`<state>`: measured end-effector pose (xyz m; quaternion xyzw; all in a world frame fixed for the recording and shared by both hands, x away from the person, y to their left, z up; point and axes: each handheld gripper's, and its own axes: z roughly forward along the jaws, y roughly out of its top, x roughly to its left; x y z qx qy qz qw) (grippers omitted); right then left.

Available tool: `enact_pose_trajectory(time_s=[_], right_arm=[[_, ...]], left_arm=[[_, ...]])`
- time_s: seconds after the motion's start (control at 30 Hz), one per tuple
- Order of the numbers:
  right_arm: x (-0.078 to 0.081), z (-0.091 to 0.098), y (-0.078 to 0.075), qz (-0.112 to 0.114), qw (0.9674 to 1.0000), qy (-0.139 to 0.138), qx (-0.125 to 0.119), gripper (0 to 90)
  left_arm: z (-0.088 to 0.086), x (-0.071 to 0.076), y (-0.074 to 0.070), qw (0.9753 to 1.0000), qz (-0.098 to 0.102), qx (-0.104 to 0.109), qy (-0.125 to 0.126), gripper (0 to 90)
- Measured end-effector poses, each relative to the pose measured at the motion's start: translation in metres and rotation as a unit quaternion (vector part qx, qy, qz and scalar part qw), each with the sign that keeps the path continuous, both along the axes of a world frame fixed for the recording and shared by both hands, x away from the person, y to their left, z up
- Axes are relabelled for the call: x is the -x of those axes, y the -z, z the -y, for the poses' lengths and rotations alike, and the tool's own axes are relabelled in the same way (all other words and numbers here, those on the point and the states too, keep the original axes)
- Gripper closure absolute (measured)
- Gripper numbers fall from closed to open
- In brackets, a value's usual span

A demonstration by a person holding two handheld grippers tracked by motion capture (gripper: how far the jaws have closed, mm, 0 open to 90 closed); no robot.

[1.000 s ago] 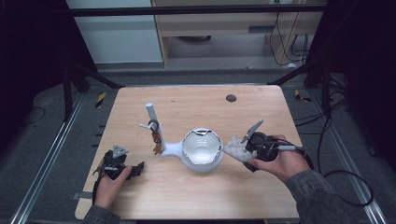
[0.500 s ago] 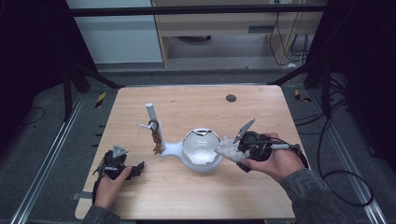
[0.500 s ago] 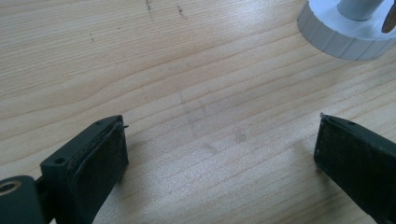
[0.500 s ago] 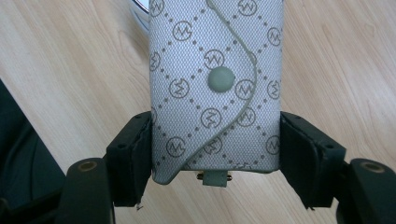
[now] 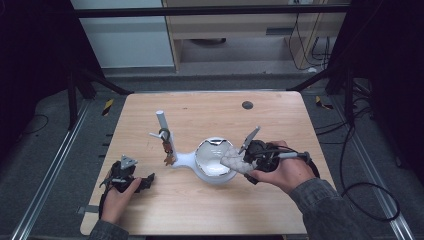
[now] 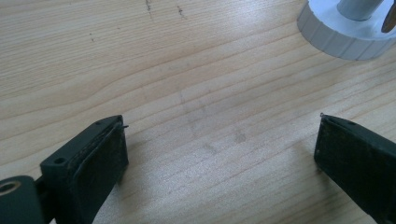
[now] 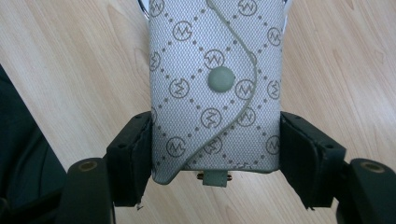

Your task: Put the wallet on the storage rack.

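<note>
A grey pouch [image 7: 217, 88] with a diamond logo pattern and a snap button sits between the black pads of my right gripper [image 7: 215, 156], which is shut on its lower end. From above, the pouch [image 5: 234, 162] hangs at the right rim of a white bowl [image 5: 210, 159], with the right gripper [image 5: 248, 161] just right of it. The bowl joins a white stand with an upright post [image 5: 162, 121], and small brown items [image 5: 168, 152] hang from it. My left gripper [image 5: 144, 181] rests on the table at the front left, open, with bare wood between its jaws [image 6: 219, 149].
The stand's ribbed white round base [image 6: 338, 35] lies ahead and right of the left gripper. A small dark hole [image 5: 247, 105] marks the wooden table [image 5: 210, 210] at the back right. Dark floor, rails and cables surround the table.
The right hand has carried the pouch leftward and slightly up, from right of the bowl to its right rim. The left hand and gripper have stayed in place.
</note>
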<state>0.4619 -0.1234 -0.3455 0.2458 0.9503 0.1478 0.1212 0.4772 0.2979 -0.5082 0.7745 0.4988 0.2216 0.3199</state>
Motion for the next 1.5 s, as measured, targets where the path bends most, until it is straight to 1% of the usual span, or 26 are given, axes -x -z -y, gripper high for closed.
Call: enact_pose_trajectory(time_s=[0.07, 0.17, 0.6, 0.93, 0.97, 1.13, 1.3, 1.37, 1.5], right_arm=[[0.0, -0.003, 0.0, -0.002, 1.0, 0.0, -0.002, 31.7], [-0.002, -0.009, 0.001, -0.002, 1.0, -0.006, -0.001, 31.6], [-0.004, -0.022, 0.002, -0.008, 0.9999, -0.012, 0.004, 31.6], [-0.007, -0.032, 0.007, -0.016, 0.9995, -0.02, 0.018, 31.7], [-0.009, -0.035, 0.009, -0.019, 0.9993, -0.022, 0.023, 31.7], [-0.014, -0.043, 0.012, -0.027, 0.999, -0.02, 0.029, 31.7], [-0.021, -0.053, 0.013, -0.035, 0.9984, -0.025, 0.037, 31.7], [-0.025, -0.057, 0.014, -0.039, 0.9982, -0.025, 0.038, 31.7], [-0.029, -0.061, 0.017, -0.044, 0.998, -0.025, 0.039, 31.7]], left_arm=[[0.0, 0.0, 0.0, 1.0, 0.0, 0.0, 0.0, 2.0], [0.0, 0.0, 0.0, 1.0, 0.0, 0.0, 0.0, 2.0], [0.0, 0.0, 0.0, 1.0, 0.001, 0.001, -0.001, 2.0], [0.0, 0.0, 0.0, 1.0, 0.001, 0.001, -0.001, 2.0], [0.0, 0.0, 0.0, 1.0, 0.001, 0.001, -0.001, 2.0], [0.0, 0.0, 0.0, 1.0, 0.001, 0.001, -0.001, 2.0], [0.0, 0.0, 0.0, 1.0, 0.001, 0.0, 0.0, 2.0], [0.0, 0.0, 0.0, 1.0, 0.001, 0.0, 0.0, 2.0], [0.0, 0.0, 0.0, 1.0, 0.001, 0.0, 0.0, 2.0]])
